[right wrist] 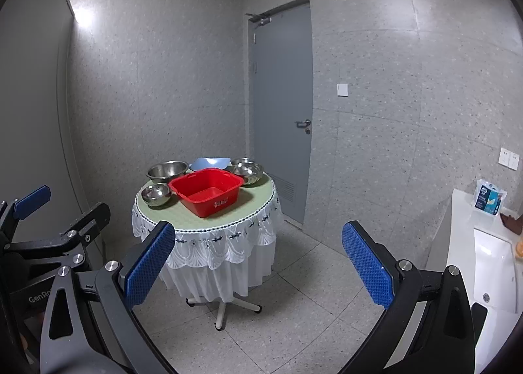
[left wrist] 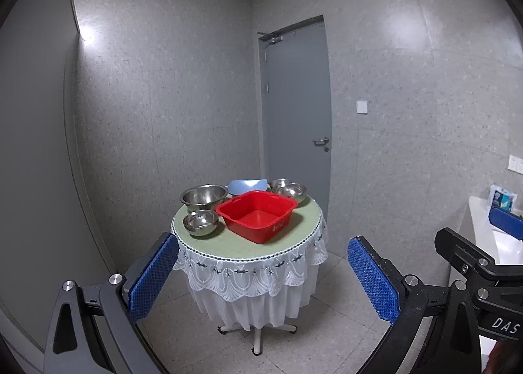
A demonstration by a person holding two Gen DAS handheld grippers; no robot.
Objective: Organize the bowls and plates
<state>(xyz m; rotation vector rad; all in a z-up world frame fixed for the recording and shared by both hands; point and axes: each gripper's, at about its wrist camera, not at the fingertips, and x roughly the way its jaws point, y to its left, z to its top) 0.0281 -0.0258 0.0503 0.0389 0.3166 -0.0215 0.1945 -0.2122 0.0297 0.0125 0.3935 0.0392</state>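
A round table (left wrist: 287, 236) (right wrist: 196, 220) with a green top and white lace skirt stands ahead. On it sit an empty red plastic basin (left wrist: 258, 215) (right wrist: 207, 191), a large steel bowl (left wrist: 204, 196) (right wrist: 167, 170), a small steel bowl (left wrist: 200, 222) (right wrist: 156, 194), two stacked steel bowls (left wrist: 289, 190) (right wrist: 247, 171) and a pale blue plate (left wrist: 246, 186) (right wrist: 209, 163) at the back. My left gripper (left wrist: 261, 276) is open and empty, short of the table. My right gripper (right wrist: 258, 263) is open and empty, also short of it.
A grey door (left wrist: 295, 106) (right wrist: 281, 106) is behind the table. A white sink counter (right wrist: 483, 259) (left wrist: 483, 230) with a tissue pack (right wrist: 488, 200) runs along the right. The floor (right wrist: 294, 308) is tiled; the table has a white star foot (right wrist: 222, 308).
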